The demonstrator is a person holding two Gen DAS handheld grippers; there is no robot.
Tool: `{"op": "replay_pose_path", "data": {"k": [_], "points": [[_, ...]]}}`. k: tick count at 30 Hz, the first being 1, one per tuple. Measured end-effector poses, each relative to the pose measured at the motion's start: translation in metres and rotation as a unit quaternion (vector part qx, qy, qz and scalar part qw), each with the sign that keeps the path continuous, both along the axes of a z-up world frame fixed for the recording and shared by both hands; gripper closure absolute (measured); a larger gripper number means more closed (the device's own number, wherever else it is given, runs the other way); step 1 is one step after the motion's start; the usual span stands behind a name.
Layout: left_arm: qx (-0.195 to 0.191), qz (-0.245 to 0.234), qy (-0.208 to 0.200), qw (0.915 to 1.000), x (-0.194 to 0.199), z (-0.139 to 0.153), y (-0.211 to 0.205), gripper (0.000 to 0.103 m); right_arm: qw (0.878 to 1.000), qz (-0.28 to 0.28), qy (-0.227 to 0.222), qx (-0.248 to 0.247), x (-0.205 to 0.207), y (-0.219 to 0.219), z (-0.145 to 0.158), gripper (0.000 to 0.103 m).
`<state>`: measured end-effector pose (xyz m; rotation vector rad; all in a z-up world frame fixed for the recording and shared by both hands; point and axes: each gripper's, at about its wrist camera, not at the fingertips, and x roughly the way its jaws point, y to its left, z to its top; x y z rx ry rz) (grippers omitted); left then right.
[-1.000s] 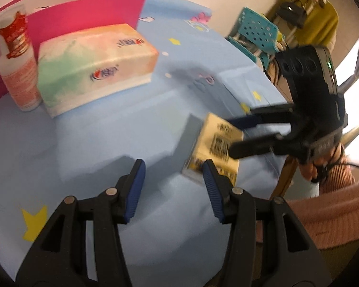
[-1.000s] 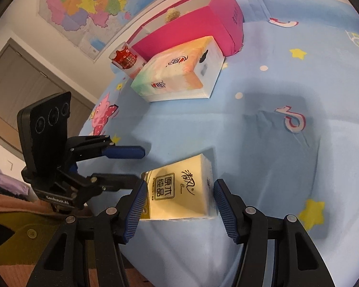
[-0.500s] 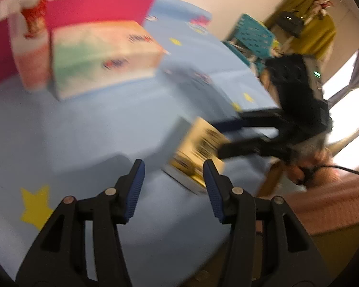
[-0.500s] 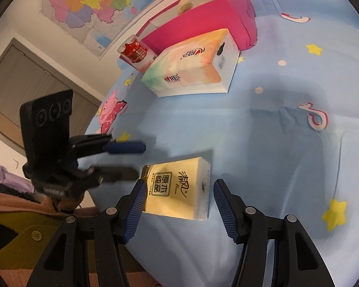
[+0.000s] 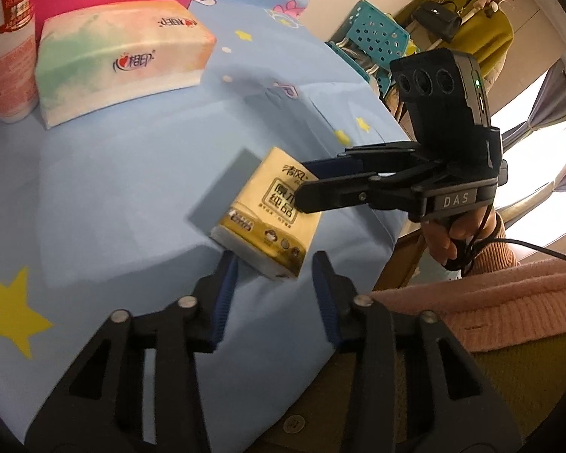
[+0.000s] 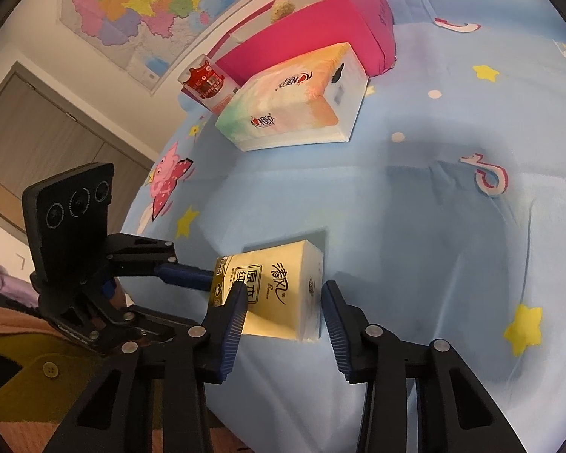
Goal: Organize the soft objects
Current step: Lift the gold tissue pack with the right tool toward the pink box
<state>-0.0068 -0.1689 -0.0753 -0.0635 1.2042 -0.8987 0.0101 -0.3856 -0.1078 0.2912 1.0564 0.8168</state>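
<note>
Jaws first — both grippers are sitting spread wide, neither one clamping anything. We're closing in with the left gripper (image 5: pixel 273 279): the yellow tissue pack (image 5: pixel 271 222) is now sitting right at its fingertips, where a second ago it was lying off beyond the right-hand finger. We're also crowding the right gripper (image 6: pixel 283 309) onto the pack, which is now lying between its pads, the left pad at or near touching — we can't tell which — and a gap showing at the other. The pack is resting flat on the blue star-print cloth (image 5: pixel 113 188), near the front edge. We're judging this as a pre-grasp, with squeezing the pads as the likely next step. Further back, the big pastel tissue pack (image 6: pixel 294 98) is sitting against the pink box (image 6: pixel 320 22), with the red-label bottle (image 6: pixel 207 83) beside them — probably where we're taking the yellow one.
</note>
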Motion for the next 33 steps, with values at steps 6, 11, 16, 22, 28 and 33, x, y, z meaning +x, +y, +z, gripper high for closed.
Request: {"op": "replay_pose_path", "data": {"k": [6, 11, 16, 22, 28, 33], "points": [[0.001, 0.017, -0.009, 0.9998, 0.005, 0.005, 0.006, 0.063, 1.000, -0.004, -0.003, 0.003, -0.002, 0.005, 0.001, 0.065], [0.005, 0.032, -0.018, 0.9993, 0.008, 0.010, 0.011, 0.062, 1.000, -0.005, -0.011, 0.001, -0.002, 0.013, 0.004, 0.065], [0.010, 0.050, -0.034, 0.9981, 0.010, 0.018, 0.016, 0.062, 1.000, -0.005, -0.018, 0.005, -0.003, 0.021, 0.008, 0.065], [0.012, 0.061, -0.055, 0.9966, 0.013, 0.027, 0.020, 0.062, 0.999, -0.004, -0.039, 0.012, -0.001, 0.023, 0.021, 0.065], [0.015, 0.074, -0.070, 0.9946, 0.014, 0.035, 0.024, 0.062, 0.998, -0.003, -0.056, 0.013, 0.003, 0.027, 0.033, 0.065], [0.010, 0.086, -0.086, 0.9925, 0.017, 0.046, 0.028, 0.062, 0.997, -0.005, -0.069, 0.015, 0.006, 0.031, 0.041, 0.065]]}}
